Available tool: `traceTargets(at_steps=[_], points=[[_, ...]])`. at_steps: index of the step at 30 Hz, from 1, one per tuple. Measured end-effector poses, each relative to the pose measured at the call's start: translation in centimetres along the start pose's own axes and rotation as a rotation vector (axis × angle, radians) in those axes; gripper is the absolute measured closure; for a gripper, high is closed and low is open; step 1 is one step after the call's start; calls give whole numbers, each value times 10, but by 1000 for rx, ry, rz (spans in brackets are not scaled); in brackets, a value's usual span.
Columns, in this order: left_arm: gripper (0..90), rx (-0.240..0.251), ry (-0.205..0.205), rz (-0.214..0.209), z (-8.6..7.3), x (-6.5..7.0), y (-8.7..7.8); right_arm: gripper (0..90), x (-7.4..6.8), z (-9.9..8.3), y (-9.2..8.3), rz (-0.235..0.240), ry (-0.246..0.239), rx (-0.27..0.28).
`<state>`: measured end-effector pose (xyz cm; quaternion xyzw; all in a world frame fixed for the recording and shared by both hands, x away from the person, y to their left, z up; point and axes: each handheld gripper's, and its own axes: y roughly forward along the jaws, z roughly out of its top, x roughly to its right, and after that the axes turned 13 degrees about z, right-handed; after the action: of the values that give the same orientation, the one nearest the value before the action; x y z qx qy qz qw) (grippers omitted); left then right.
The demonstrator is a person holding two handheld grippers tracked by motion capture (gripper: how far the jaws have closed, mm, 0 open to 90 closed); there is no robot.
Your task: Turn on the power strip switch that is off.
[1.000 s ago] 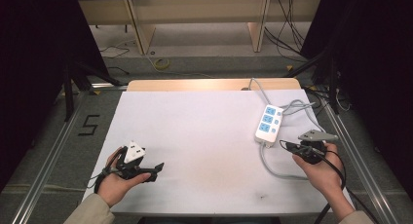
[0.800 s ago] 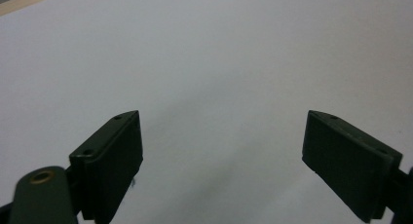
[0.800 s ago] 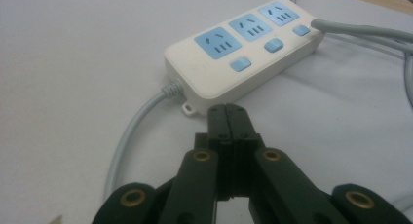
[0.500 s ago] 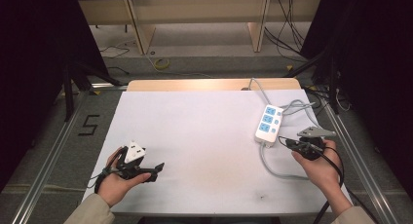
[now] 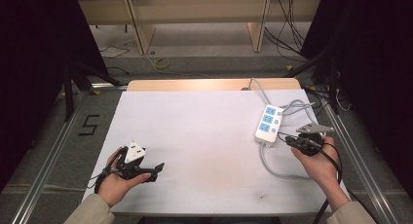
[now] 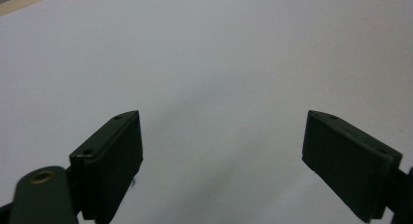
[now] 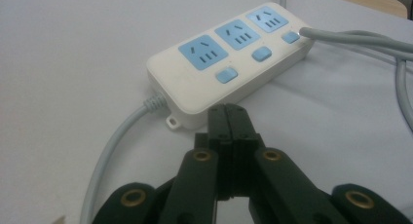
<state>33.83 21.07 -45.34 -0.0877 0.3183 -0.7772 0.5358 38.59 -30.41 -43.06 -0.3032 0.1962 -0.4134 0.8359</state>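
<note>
High view: a white power strip (image 5: 267, 123) w/ three blue sockets is lying on the white table sheet (image 5: 204, 136), well toward its right edge, its grey cable (image 5: 272, 165) looping off the near end and more cable running off the far end. The right gripper (image 5: 292, 141) is sitting just beside the strip's near end, on the side nearer the person, jaws pinched together w/ nothing between them; a grey three-cornered plate is riding on top. The left gripper (image 5: 155, 169) is resting far across the sheet from the strip, near the front edge, held in the left hand (image 5: 117, 182).

Left gripper view: the left gripper (image 6: 221, 151) is showing its jaws spread wide, nothing between them, bare white sheet (image 6: 219, 63) beyond.

Right gripper view: the right gripper (image 7: 228, 118) has its jaws pressed flat together, tips pointing at the power strip's (image 7: 229, 63) near end, just short of it by the small mounting tab; can't tell if touching. The grey cable (image 7: 117, 141) is curving away from that end, left of the jaws.
</note>
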Motion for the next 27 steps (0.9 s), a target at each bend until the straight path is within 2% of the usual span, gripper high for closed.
traceTargets(at_steps=[27], points=[[149,2,8,0,0,1,0,900,12,13,11,-13,31,-4]])
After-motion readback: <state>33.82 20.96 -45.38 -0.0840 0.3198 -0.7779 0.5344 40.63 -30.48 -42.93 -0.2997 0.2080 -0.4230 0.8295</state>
